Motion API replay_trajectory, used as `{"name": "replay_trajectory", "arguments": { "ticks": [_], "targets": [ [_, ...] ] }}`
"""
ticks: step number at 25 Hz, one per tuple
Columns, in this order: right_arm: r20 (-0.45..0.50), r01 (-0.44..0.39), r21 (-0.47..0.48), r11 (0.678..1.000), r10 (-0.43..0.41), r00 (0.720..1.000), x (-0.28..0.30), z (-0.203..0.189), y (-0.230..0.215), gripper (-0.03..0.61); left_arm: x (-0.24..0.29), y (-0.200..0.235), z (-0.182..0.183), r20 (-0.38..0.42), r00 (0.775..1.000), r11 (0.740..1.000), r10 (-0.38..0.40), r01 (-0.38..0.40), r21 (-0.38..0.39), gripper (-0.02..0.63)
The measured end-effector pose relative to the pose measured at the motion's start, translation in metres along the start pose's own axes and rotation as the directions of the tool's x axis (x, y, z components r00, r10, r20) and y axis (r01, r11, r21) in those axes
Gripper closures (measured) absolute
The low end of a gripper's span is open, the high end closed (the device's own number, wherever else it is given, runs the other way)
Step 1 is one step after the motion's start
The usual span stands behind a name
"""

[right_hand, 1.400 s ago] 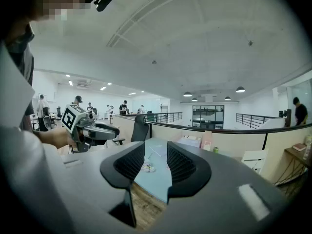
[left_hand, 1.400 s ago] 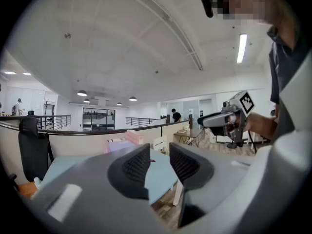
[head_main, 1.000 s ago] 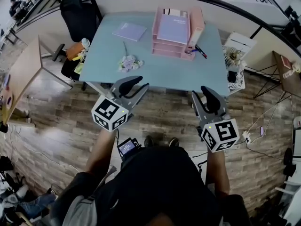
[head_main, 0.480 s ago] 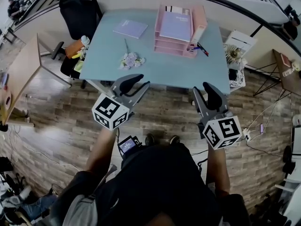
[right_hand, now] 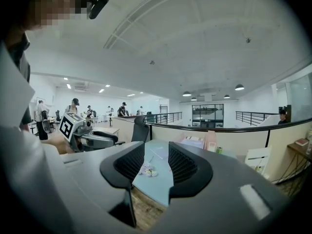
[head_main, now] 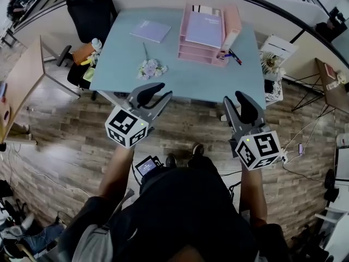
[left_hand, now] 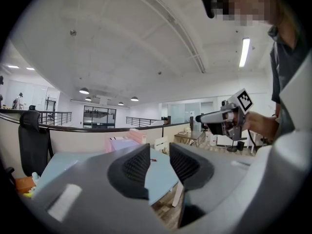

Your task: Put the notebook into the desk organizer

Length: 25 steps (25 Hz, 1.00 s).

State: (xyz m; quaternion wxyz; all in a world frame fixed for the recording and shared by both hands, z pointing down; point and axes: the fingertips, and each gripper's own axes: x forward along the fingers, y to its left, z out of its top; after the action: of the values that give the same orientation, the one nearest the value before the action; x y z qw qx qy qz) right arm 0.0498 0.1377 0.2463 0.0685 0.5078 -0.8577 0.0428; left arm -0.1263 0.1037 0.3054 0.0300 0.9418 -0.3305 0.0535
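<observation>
A lavender notebook (head_main: 150,31) lies flat at the back left of the light blue table (head_main: 196,83). To its right stands the pink desk organizer (head_main: 198,52), a stack of trays with a second lavender book (head_main: 203,28) on top. Both grippers hang over the wooden floor, short of the table's near edge. My left gripper (head_main: 165,90) is open and holds nothing, and so is my right gripper (head_main: 233,98). In the left gripper view the jaws (left_hand: 160,152) point at the organizer (left_hand: 130,138). In the right gripper view the jaws (right_hand: 156,152) frame the table.
A small bunch of pale flowers (head_main: 151,69) lies on the table between the notebook and the near edge, and pens (head_main: 232,57) lie beside the organizer. A black office chair (head_main: 87,12) stands at the table's left end and a white side rack (head_main: 272,64) at its right.
Both grippers keep the same pose and opening. The person's feet have shifted and the view has moved slightly.
</observation>
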Motion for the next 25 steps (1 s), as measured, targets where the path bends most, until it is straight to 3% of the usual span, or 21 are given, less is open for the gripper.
{"name": "replay_trajectory", "arguments": {
  "ticks": [12,25],
  "targets": [
    [0.011,-0.095,0.013,0.995,0.095,0.995,0.033,0.004,-0.046,0.434,0.03,0.014,0.01,-0.018,0.994,0.994,0.111,-0.111,0.002,0.436],
    [0.011,-0.231,0.027,0.973,0.231,0.973,0.062,0.003,-0.094,0.434,0.062,0.012,0.013,-0.043,0.97,0.971,0.239,-0.24,-0.013,0.436]
  ]
}}
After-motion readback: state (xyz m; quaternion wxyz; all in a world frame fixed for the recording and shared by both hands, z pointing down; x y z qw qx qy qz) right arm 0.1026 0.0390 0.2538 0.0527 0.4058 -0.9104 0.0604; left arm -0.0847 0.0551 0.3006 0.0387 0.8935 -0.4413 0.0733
